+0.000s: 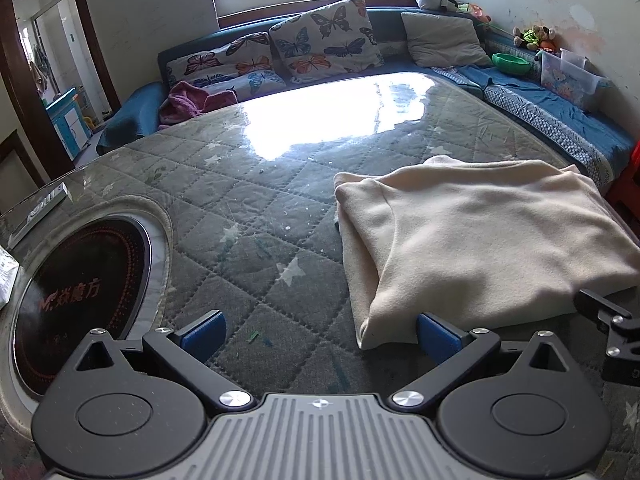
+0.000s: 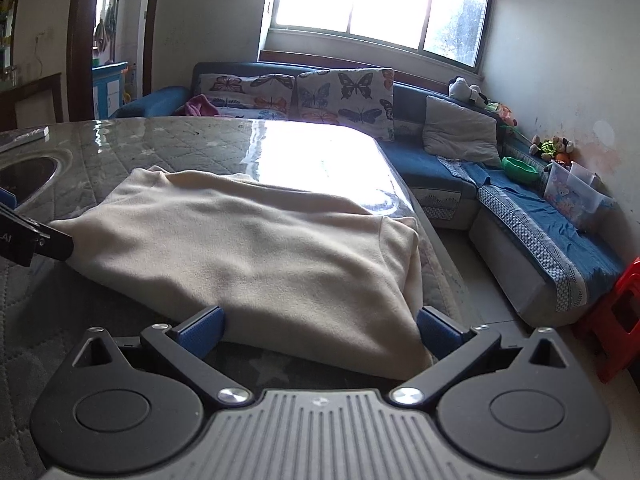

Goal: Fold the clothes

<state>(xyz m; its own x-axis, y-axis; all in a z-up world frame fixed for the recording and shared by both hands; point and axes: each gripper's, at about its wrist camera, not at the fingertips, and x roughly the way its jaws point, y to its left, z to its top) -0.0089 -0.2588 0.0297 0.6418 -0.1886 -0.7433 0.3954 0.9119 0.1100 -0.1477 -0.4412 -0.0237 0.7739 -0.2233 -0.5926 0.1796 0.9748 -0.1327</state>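
The folded garment [image 1: 480, 240] lies on the desk [image 1: 260, 200], right of the round cooktop [image 1: 80, 280]. Behind the desk stands a sofa [image 1: 400, 28] with cushions [image 1: 328, 40].

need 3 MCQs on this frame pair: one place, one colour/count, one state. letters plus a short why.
1. Where does the cream garment lie?
A. on the sofa
B. on the quilted table top
C. on the floor

2. How many butterfly cushions lean on the sofa back?
A. two
B. four
C. none

3. How is the right claw?
A. shut on the garment
B. open, fingers astride the garment's near edge
C. out of view

Key: 1 B, it rests folded on the table; 2 A, two show side by side; 3 B, blue pads stand wide apart.
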